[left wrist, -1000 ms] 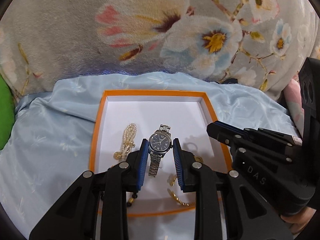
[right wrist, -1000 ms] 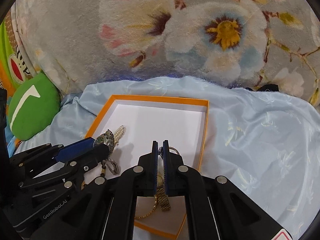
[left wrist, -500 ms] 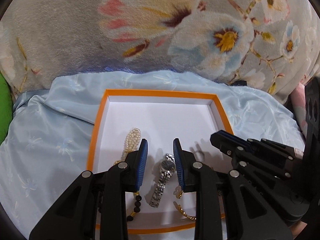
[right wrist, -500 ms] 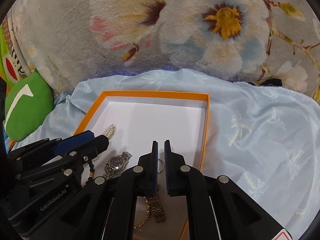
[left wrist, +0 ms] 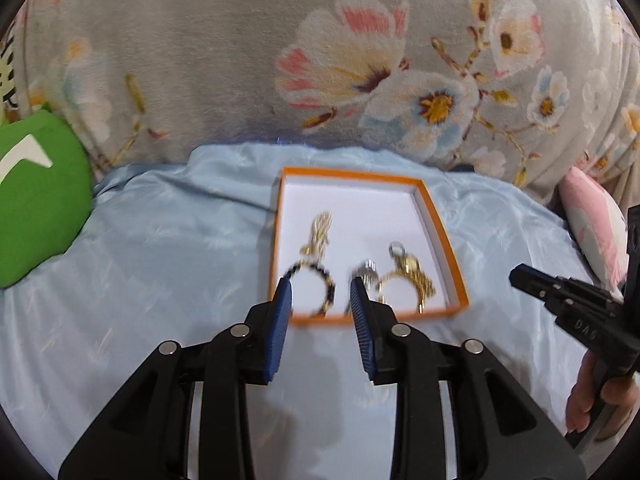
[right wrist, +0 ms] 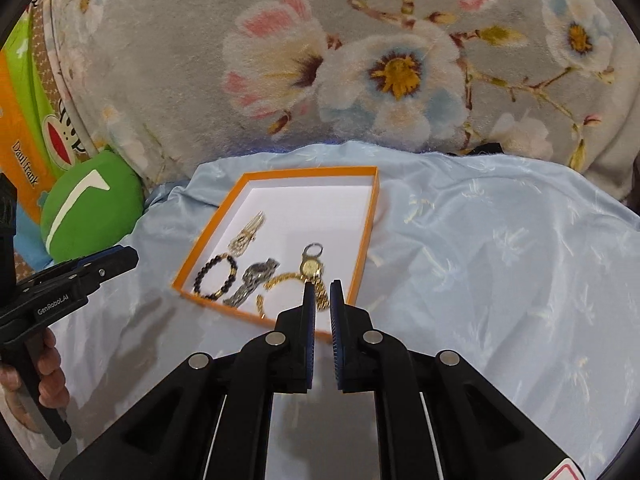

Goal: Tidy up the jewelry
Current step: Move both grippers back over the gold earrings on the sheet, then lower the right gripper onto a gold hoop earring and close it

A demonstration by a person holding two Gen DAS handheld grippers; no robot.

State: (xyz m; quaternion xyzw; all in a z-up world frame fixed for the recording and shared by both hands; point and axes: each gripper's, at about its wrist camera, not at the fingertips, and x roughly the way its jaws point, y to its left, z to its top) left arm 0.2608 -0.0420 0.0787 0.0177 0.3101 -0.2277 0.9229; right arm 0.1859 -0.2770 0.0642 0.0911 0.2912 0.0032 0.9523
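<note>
An orange box (right wrist: 362,248) with a white floor lies on the light blue cloth; it also shows in the left wrist view (left wrist: 439,236). Inside lie a pearl bracelet (right wrist: 248,232), a black bead bracelet (right wrist: 216,276), a silver watch (right wrist: 252,280), a gold watch (right wrist: 310,266) and a gold chain bracelet (right wrist: 276,280). My left gripper (left wrist: 320,292) is open and empty, back from the box's near edge. My right gripper (right wrist: 323,292) has its jaws a narrow gap apart and empty, just above the box's near right corner.
A green plush cushion (right wrist: 90,212) lies left of the cloth. A grey floral blanket (right wrist: 360,60) rises behind the box. A pink cushion (left wrist: 596,224) sits at the right. The blue cloth (right wrist: 500,260) spreads wide to the right of the box.
Both grippers have pulled back and up from inside the box. The silver watch, earlier between the left fingers, now lies on the box floor. The whole box has come into view.
</note>
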